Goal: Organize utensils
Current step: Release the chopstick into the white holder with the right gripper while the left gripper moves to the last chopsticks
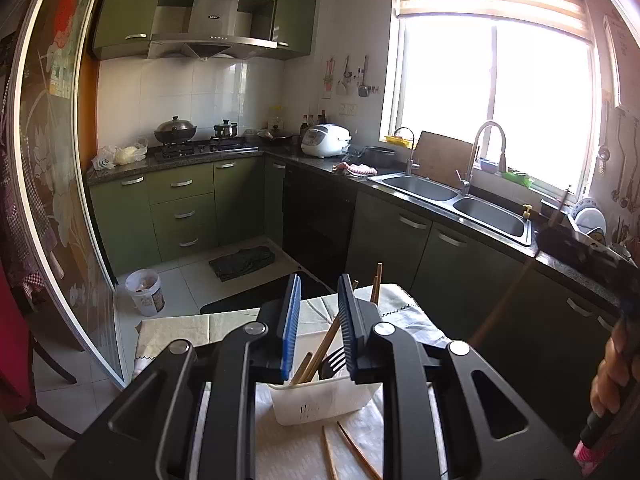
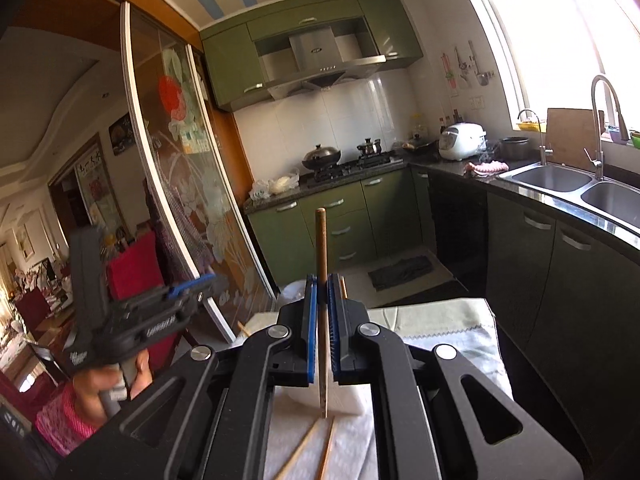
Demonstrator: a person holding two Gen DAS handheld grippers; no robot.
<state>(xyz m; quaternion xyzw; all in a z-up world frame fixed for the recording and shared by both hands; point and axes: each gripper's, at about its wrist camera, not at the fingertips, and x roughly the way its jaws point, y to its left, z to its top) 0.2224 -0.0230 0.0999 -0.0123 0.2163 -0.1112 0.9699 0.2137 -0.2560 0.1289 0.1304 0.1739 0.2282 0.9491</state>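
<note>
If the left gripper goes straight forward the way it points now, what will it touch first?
Probably the wooden utensils standing in the white holder: they rise between the open fingers of the left gripper. Depth is unclear; it may pass above the holder's rim.

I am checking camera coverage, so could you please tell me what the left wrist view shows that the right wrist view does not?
Only the left wrist view shows inside the white utensil holder, where wooden chopsticks and a black slotted utensil stand, with the left gripper open above it.

Only the right wrist view shows the right gripper shut on an upright chopstick.

Both show two loose chopsticks lying on the white cloth, and the sink.
</note>
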